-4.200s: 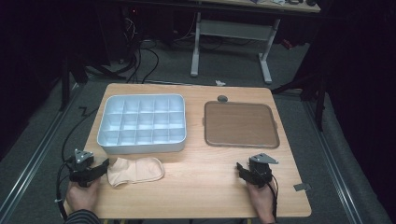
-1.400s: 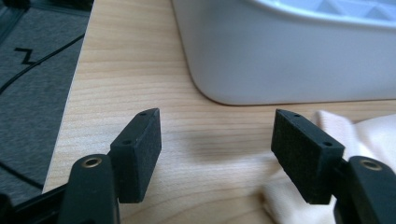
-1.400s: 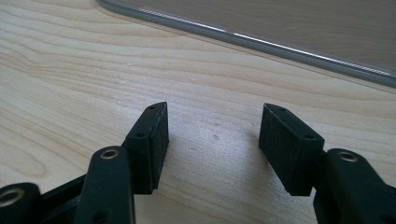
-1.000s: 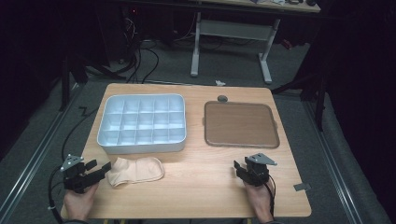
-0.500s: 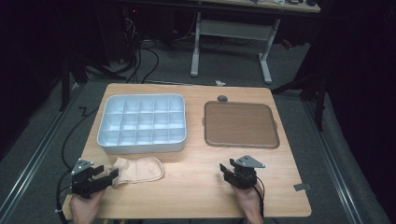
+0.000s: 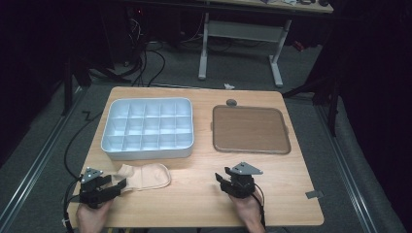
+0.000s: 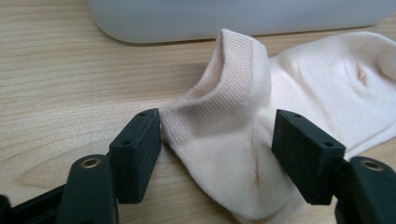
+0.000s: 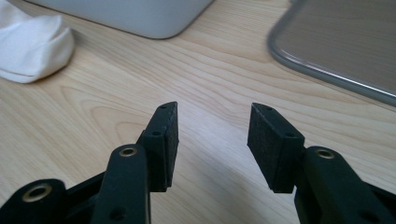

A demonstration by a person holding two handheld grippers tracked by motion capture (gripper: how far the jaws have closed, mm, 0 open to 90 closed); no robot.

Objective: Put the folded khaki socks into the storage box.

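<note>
A pale beige sock (image 6: 145, 175) lies flat near the table's front left, just in front of the white compartment tray (image 6: 145, 154). My left gripper (image 6: 121, 186) is open at the sock's left end. In the left gripper view the ribbed cuff of the sock (image 7: 233, 116) stands between the two pads of my left gripper (image 7: 217, 116); the left pad touches its edge and the right pad stands clear of it. My right gripper (image 6: 222, 180) is at the front middle, angled toward the tray. The jaws of my right gripper (image 8: 214, 109) have just been closing a little and remain open over bare wood, with nothing between them.
A brown flat tray (image 6: 250, 128) with a grey rim lies right of the white tray, and its corner (image 8: 345, 42) is ahead of the right gripper. A small dark round object (image 6: 231, 102) sits behind it. A grey tag (image 6: 314, 194) lies near the front right edge.
My right gripper has moved left along the front of the table. My left gripper has shifted slightly toward the sock's cuff. The sock and both trays have stayed in place.
</note>
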